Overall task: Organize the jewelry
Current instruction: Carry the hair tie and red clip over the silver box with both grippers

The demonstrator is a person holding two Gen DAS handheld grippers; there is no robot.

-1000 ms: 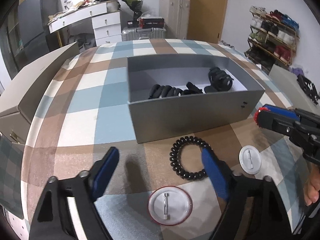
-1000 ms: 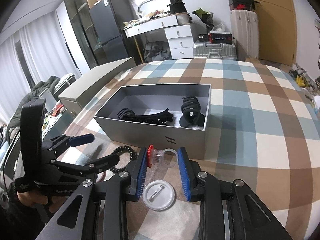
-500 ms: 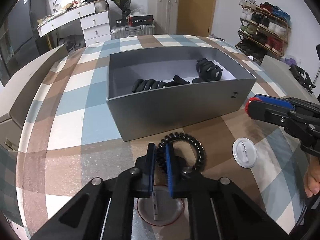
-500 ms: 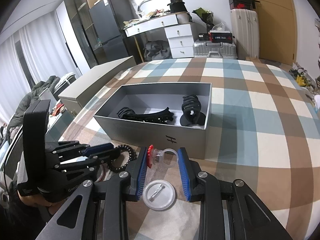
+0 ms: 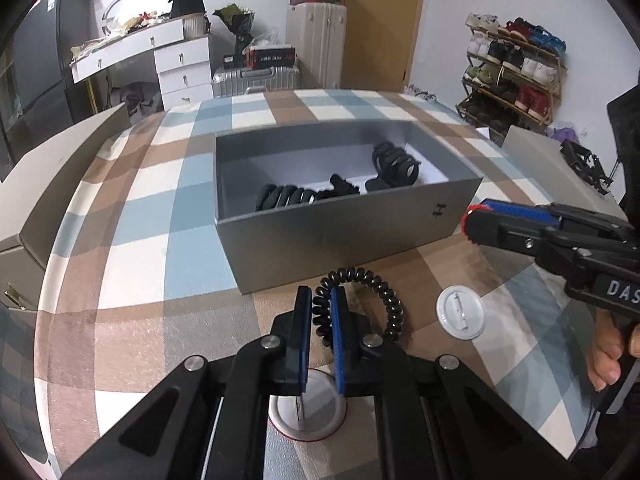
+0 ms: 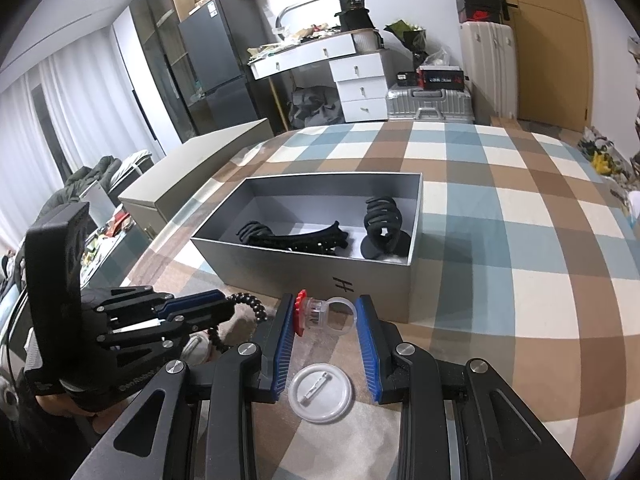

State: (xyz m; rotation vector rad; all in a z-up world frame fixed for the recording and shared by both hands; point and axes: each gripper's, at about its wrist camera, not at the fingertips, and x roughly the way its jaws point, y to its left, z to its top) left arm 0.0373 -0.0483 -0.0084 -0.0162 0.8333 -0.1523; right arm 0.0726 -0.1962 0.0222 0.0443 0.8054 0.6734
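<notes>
The left gripper (image 5: 320, 310) has its fingers (image 5: 339, 312) pinching the black coil hair tie (image 5: 380, 292) just in front of the grey box (image 5: 344, 236). The right gripper (image 6: 326, 312) pinches a clear toy ring with a red top (image 6: 320, 314) before the same box. A white pin badge (image 6: 322, 392) lies on the checked bench (image 6: 520, 288) beneath it.

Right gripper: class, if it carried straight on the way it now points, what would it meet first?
Most likely the near wall of the grey box. The right gripper, shut on a clear ring, points slightly downward at that wall just ahead. Depth is uncertain, so it might touch the checked tablecloth first.
</notes>
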